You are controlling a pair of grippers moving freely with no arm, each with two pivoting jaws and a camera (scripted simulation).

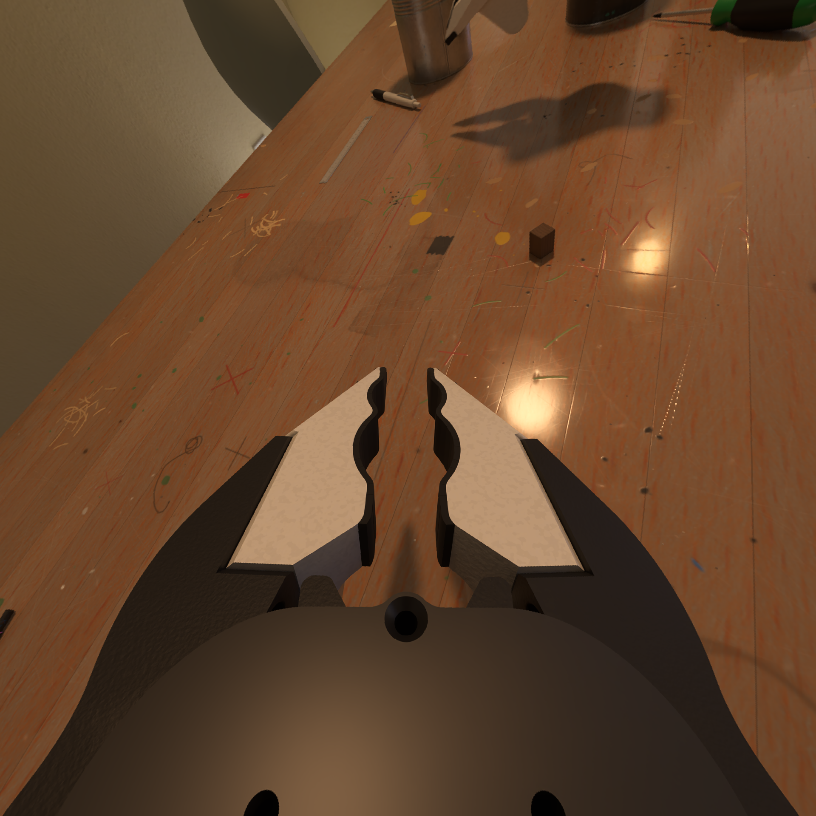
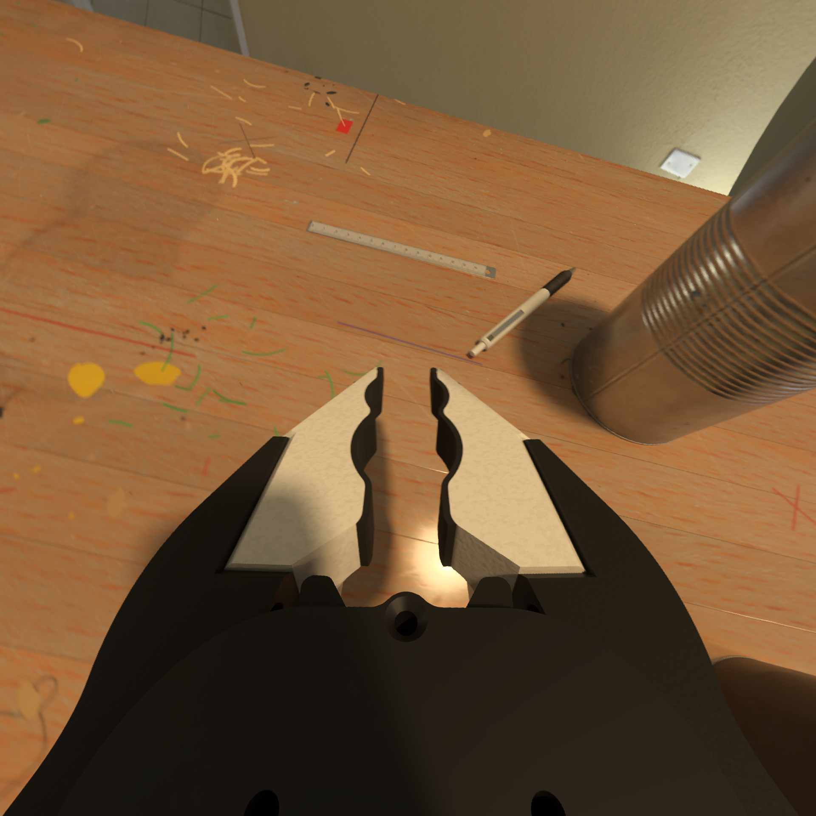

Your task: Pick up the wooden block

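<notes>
A small dark wooden block (image 1: 542,242) stands upright on the wooden table (image 1: 662,397), ahead and to the right of my left gripper (image 1: 406,373). The left gripper is open and empty, well short of the block, above the table. My right gripper (image 2: 406,373) is open and empty too, above the table near a pen (image 2: 521,312). The block does not show in the right wrist view. Part of the right gripper (image 1: 485,13) shows at the top of the left wrist view, and its shadow (image 1: 561,119) falls on the table beyond the block.
A metal can (image 1: 430,42) stands at the far end, close on the right in the right wrist view (image 2: 706,318). A pen (image 1: 395,99) and a steel ruler (image 1: 346,150) (image 2: 399,248) lie near the table's edge. A green-handled tool (image 1: 759,15) and a dark container (image 1: 605,11) lie far right.
</notes>
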